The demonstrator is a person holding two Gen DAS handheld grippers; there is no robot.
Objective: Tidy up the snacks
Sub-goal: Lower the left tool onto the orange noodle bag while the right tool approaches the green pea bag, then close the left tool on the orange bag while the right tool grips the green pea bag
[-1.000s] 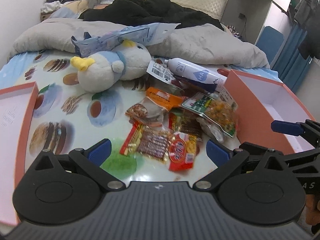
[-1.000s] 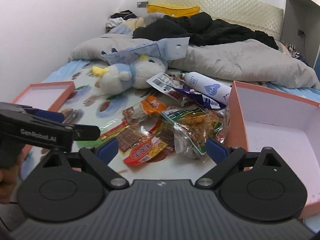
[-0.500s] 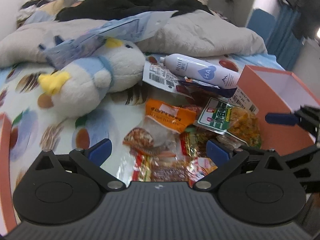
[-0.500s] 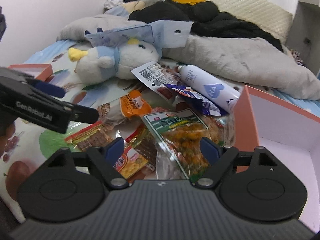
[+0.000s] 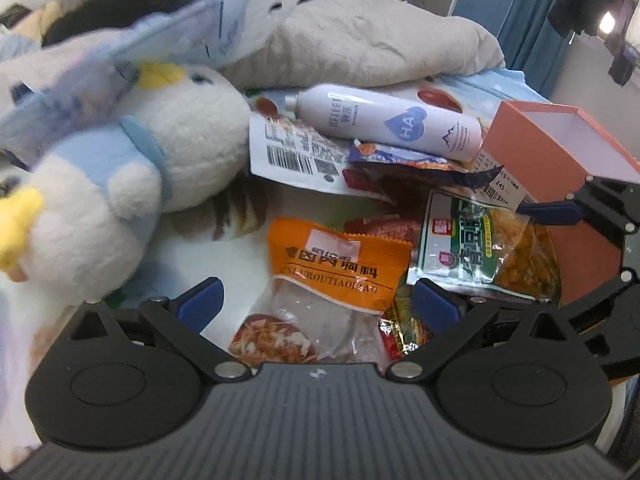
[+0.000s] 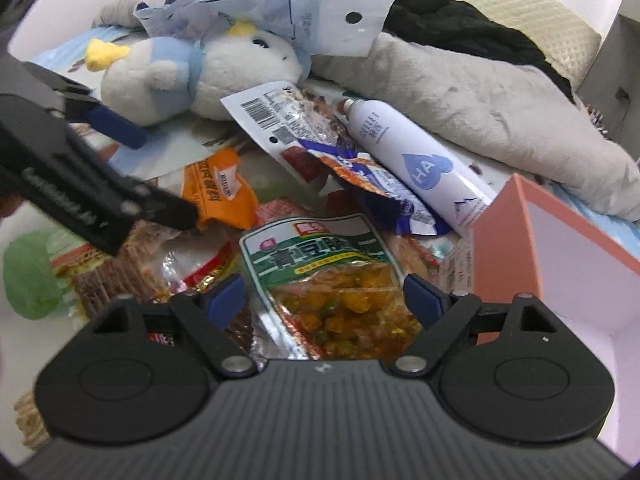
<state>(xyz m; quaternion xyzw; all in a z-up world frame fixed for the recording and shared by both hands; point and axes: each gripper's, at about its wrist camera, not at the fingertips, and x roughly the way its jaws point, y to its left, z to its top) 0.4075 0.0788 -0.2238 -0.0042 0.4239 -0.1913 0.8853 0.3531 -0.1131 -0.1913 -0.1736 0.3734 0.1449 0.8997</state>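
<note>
Now that both tongs have dropped in close over the snack pile on the bed, left tongs [image 5: 316, 304] spread around the orange packet [image 5: 340, 264] and right tongs [image 6: 326, 300] spread over the green pea bag [image 6: 320, 264], looks like grabbing's next.

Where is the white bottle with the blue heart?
The white bottle lies on its side behind the snack pile, between the plush penguin and the orange box, against the grey blanket.
</note>
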